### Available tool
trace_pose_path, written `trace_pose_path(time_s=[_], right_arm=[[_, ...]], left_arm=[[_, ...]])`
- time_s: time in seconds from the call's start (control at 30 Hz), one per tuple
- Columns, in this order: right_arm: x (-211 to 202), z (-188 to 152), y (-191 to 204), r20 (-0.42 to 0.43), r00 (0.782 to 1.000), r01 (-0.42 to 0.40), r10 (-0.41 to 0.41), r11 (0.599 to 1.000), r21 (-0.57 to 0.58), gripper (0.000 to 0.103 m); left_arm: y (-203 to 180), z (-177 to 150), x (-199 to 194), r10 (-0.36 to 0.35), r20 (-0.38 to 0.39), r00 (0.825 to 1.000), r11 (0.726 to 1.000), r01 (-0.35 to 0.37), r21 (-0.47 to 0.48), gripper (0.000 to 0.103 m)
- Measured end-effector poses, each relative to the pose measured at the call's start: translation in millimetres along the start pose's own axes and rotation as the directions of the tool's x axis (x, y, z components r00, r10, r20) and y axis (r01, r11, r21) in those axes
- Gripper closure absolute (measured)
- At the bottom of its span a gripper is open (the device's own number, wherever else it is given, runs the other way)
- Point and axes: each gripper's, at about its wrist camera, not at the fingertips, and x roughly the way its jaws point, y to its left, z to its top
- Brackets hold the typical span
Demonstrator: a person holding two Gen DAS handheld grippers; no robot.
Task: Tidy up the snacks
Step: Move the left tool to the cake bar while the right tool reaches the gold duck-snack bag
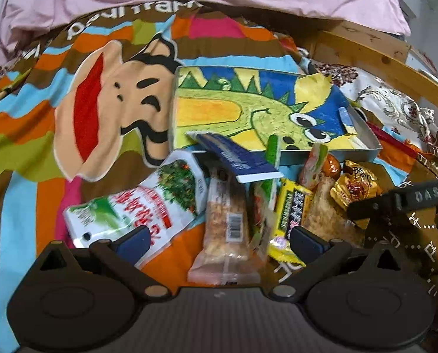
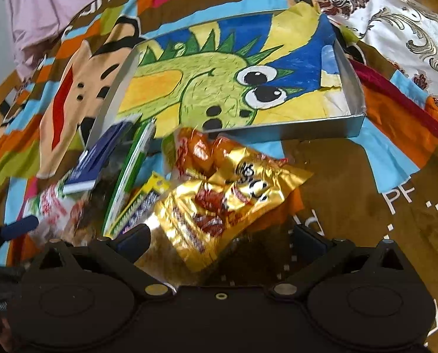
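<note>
Your left tool (image 1: pixel 219 238) hangs with its fingers apart over the heap of snacks on the patterned bedspread (image 1: pixel 36 135), straddling the clear bar packet (image 1: pixel 226 229) without closing on it. Your right tool (image 2: pixel 219 238) is also spread wide, with the gold packet (image 2: pixel 233 197) lying between its fingers but not pinched. The snacks sit bunched against the near edge of the shallow tray (image 2: pixel 351 123), whose floor is bare apart from the dinosaur picture.

The heap is the risk. The blue packet (image 1: pixel 239 158) leans across the tray's near edge, and the green-and-white bag (image 1: pixel 136 203) and yellow packet (image 1: pixel 289 214) overlap the bar, so closing here could catch two wrappers at once or drag neighbours along. The gold foil looks slippery and crumpled; a shallow pinch may slide off. The bedspread is soft, so pressing down could sink the packets or snag cloth. Your tools are near each other; watch they do not collide.
</note>
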Motion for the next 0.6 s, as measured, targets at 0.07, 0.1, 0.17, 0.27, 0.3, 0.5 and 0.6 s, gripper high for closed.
trace_pose_path(time_s=[0.07,0.1,0.17,0.27,0.3,0.5,0.6], right_arm=[[1,3,-1,0.011,1.0,-0.005,0.005,1.0,0.021,0.001],[2,4,-2,0.017,1.0,-0.006,0.005,1.0,0.029,0.001],[3,6,-3,0.022,1.0,-0.004,0.003,0.999,0.045,0.001],[6,8,-5,0.023,1.0,0.0,-0.001,0.997,0.072,0.001],[7,9,-6,0.025,1.0,0.0,-0.002,0.997,0.077,0.001],[10,14,-8,0.05,0.999,0.006,-0.012,0.991,0.131,0.001],[12,18,-12,0.066,0.998,0.01,-0.022,0.985,0.175,0.001]], left_arm=[[-4,0,2,0.007,0.013,1.0,1.0,-0.007,0.025,0.0],[-5,0,4,0.013,0.014,1.0,0.999,-0.013,0.035,0.0],[-6,0,7,0.023,0.007,1.0,0.999,-0.023,0.048,0.0],[-7,-3,13,0.019,-0.015,1.0,0.999,-0.018,0.051,0.0],[-7,-5,16,0.018,-0.026,0.999,0.998,-0.016,0.055,0.0],[-11,-9,30,0.051,-0.063,0.997,0.993,-0.044,0.106,0.001],[-6,-8,32,0.032,-0.057,0.998,0.997,-0.028,0.07,0.001]])
